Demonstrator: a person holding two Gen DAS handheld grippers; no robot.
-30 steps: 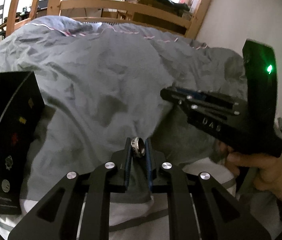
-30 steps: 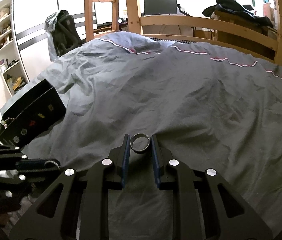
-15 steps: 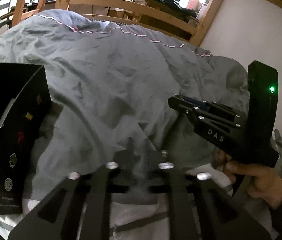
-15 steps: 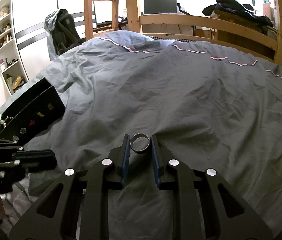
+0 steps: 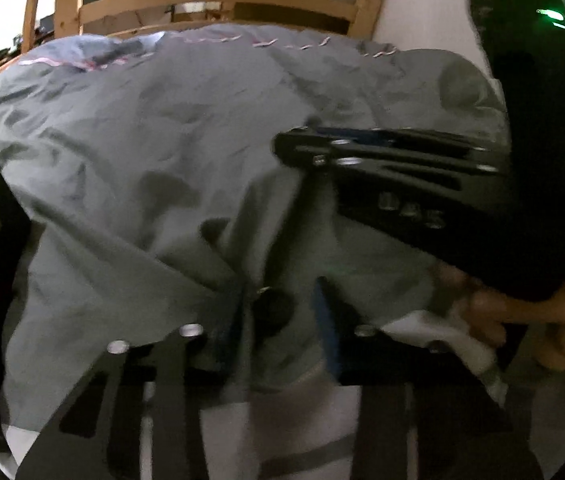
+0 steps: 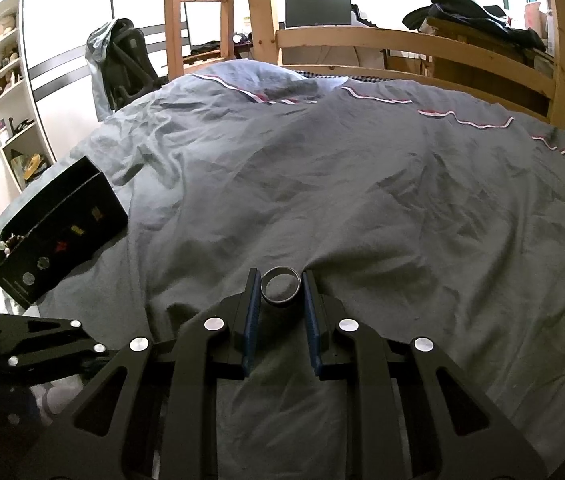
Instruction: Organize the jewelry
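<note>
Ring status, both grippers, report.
Right gripper shut on silver ring above grey duvet. Left gripper open, view blurred, its contents unclear. Black jewelry box open at left; path unobstructed.

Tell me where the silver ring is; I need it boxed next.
In the right wrist view the silver ring sits pinched between the right tongs, above the grey duvet, right of the black box.

both views ride low over the bed (image 6: 362, 208), each looking forward along its own fingers toward the wooden bed frame (image 6: 422, 46) at the far end. the left wrist view (blurred) sits close above the grey duvet (image 5: 142, 152), with the right gripper (image 5: 294, 148) crossing its right side. both views share the duvet, the frame and the black jewelry box (image 6: 62, 236) at their left.
</note>
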